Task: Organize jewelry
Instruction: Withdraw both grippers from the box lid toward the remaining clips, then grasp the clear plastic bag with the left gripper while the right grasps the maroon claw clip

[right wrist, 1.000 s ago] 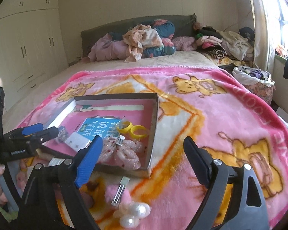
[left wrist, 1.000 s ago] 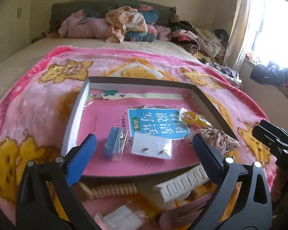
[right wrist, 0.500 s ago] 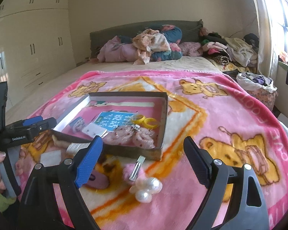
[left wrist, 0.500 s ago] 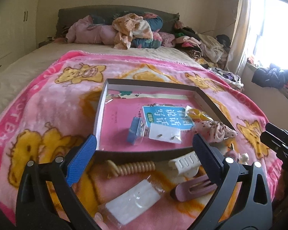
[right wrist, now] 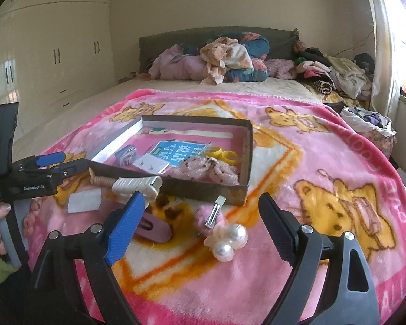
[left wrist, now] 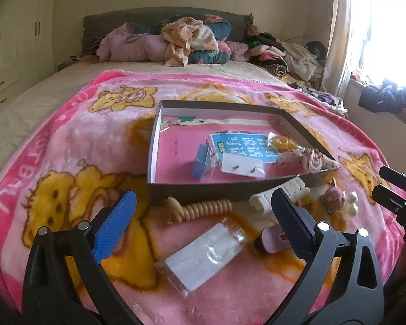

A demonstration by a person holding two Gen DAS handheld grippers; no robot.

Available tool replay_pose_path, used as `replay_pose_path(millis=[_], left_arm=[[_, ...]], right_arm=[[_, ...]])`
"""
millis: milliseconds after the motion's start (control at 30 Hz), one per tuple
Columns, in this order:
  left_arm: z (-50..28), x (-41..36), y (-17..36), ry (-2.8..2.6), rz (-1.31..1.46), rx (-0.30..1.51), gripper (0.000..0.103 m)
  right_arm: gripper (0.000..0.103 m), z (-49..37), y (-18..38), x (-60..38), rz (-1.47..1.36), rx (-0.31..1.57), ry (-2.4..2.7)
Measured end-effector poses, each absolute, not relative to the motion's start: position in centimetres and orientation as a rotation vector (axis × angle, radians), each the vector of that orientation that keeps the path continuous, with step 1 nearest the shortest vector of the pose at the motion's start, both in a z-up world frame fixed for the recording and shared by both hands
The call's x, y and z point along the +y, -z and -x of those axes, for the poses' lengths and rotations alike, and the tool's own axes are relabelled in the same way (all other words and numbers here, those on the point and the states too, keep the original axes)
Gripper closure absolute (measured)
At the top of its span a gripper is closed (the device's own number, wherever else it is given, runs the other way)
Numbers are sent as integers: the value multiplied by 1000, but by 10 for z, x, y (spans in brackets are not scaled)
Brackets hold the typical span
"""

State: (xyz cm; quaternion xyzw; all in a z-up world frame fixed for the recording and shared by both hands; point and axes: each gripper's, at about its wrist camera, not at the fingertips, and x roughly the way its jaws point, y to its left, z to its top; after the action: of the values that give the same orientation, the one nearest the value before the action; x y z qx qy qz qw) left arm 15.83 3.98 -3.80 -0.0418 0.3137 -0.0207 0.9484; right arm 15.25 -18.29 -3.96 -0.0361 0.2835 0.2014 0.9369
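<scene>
Both the left gripper [left wrist: 201,222] and right gripper [right wrist: 201,226] hang with jaws apart, empty, above the blanket [right wrist: 324,162]; hair clips [right wrist: 136,185] and pearls [right wrist: 227,239] lie before the box [right wrist: 246,157].

A shallow cardboard box [left wrist: 176,189] sits on a pink bear-print blanket [left wrist: 67,149]. Inside the box lie a blue clip [left wrist: 200,162], an earring card [left wrist: 242,165] and a floral scrunchie [left wrist: 310,159]. Just in front of the box lie a coiled hair tie [left wrist: 203,208], a white comb clip [left wrist: 280,193] and a clear packet [left wrist: 203,252]. The left gripper [left wrist: 203,224] hangs open before the box.
</scene>
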Motion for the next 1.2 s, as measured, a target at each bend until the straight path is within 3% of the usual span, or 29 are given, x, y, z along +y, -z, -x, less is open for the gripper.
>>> replay_pose_path(millis=[967,1100,1200], left_arm=[[-146,48,89,114,-19,782,12],[-149,41,93,156,-50,787,12],[-154,37,96,191,-58,802,19]], right_arm=[[20,-159,89,-125,190,707,-574],[26,-165,97,-115,244,721,-594],[29,-173,102,-109,277,733,-618]])
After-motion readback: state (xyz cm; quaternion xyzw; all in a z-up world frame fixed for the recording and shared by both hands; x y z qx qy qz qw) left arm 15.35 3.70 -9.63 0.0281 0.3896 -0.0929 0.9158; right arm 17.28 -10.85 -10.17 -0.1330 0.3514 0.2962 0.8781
